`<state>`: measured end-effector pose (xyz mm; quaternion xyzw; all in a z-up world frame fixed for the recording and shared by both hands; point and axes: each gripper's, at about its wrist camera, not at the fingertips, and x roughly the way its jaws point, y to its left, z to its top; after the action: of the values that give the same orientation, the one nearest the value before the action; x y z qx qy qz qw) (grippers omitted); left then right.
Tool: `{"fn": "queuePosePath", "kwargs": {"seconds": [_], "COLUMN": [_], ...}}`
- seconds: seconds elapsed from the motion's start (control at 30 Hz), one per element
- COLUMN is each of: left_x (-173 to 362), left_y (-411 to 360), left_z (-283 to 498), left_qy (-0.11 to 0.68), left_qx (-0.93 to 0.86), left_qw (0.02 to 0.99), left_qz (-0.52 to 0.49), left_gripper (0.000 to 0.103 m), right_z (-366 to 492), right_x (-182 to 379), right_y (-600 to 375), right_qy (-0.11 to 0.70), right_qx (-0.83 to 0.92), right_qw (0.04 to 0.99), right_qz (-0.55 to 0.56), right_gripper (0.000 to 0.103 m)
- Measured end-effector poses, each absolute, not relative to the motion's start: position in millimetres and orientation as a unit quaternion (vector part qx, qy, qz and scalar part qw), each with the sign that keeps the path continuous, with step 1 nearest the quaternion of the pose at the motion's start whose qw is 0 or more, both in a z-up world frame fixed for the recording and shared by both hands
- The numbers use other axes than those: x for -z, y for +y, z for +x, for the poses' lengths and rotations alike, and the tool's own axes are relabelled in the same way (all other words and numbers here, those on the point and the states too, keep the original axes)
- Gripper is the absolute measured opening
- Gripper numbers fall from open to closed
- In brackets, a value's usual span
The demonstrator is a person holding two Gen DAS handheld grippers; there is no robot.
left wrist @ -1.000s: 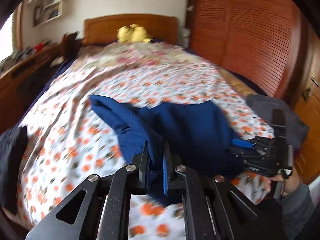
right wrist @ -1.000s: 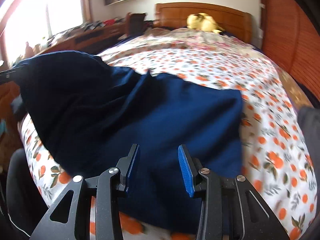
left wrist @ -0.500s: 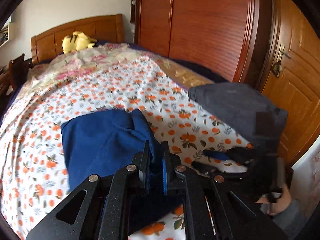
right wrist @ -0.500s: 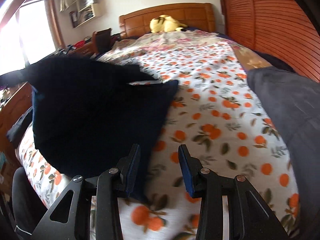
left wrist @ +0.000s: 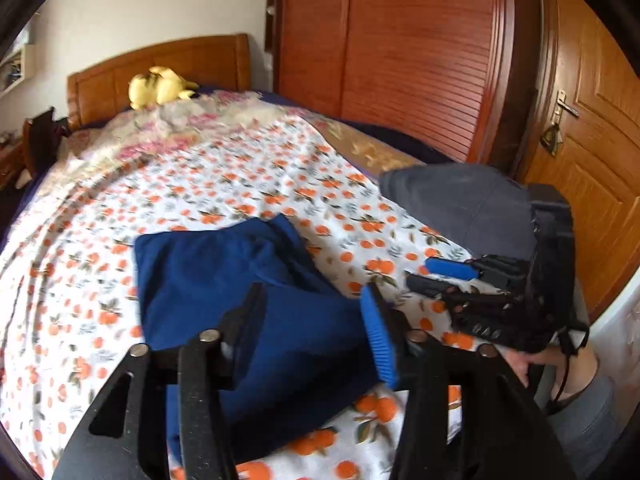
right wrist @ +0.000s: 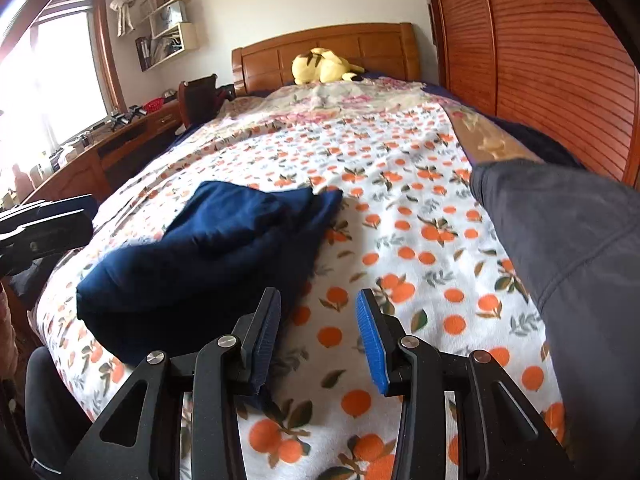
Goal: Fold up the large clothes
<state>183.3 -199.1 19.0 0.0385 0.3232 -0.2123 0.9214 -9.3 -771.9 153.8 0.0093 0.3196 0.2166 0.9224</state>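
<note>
A dark blue garment [left wrist: 224, 280] lies folded into a thick bundle on the orange-print bedspread [left wrist: 100, 208]; it also shows in the right wrist view [right wrist: 208, 252]. My left gripper [left wrist: 316, 328] is open, its jaws spread just over the near edge of the bundle, holding nothing. My right gripper [right wrist: 320, 336] is open and empty over bare bedspread, just right of the bundle. In the left wrist view the right gripper [left wrist: 452, 276] shows to the right of the bundle.
A dark grey garment [right wrist: 568, 248] lies at the bed's right edge; it also shows in the left wrist view [left wrist: 460, 200]. A yellow plush toy [right wrist: 320, 66] sits by the headboard. A wooden wardrobe [left wrist: 400, 56] and door stand right; a desk [right wrist: 80, 152] stands left.
My left gripper was shut on the blue garment, carried it over into a fold, and has now opened and let go. My right gripper stayed open and moved right, off the garment.
</note>
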Motion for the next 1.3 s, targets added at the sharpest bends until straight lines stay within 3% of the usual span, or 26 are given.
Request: {"fn": "queuePosePath", "kwargs": {"seconds": [0.07, 0.1, 0.6, 0.87, 1.17, 1.3], "left_x": [-16.7, -14.4, 38.1, 52.2, 55.7, 58.5], "left_y": [-183.8, -175.7, -80.5, -59.9, -53.5, -52.1], "left_z": [180.1, 178.6, 170.5, 164.6, 157.5, 156.9], "left_qy": [0.321, 0.320, 0.341, 0.345, 0.341, 0.343], "left_qx": [0.206, 0.204, 0.127, 0.117, 0.111, 0.110], "left_qw": [0.924, 0.925, 0.931, 0.931, 0.933, 0.933], "left_qz": [0.031, 0.025, -0.006, -0.016, -0.016, -0.017], "left_gripper": [0.081, 0.082, 0.082, 0.082, 0.082, 0.082], "right_z": [-10.4, -10.6, -8.8, 8.7, 23.3, 31.3], "right_x": [-157.7, -159.7, -167.2, -143.3, -123.9, -117.8], "right_y": [-769.2, -767.4, -710.7, -688.0, -670.0, -671.2], "right_qy": [0.312, 0.308, 0.288, 0.326, 0.370, 0.386], "right_qx": [-0.222, -0.225, -0.300, -0.302, -0.287, -0.288], "right_qw": [0.924, 0.925, 0.909, 0.895, 0.882, 0.875], "right_qz": [0.008, 0.006, -0.009, -0.037, -0.059, -0.044], "right_gripper": [0.041, 0.041, 0.041, 0.041, 0.060, 0.062]}}
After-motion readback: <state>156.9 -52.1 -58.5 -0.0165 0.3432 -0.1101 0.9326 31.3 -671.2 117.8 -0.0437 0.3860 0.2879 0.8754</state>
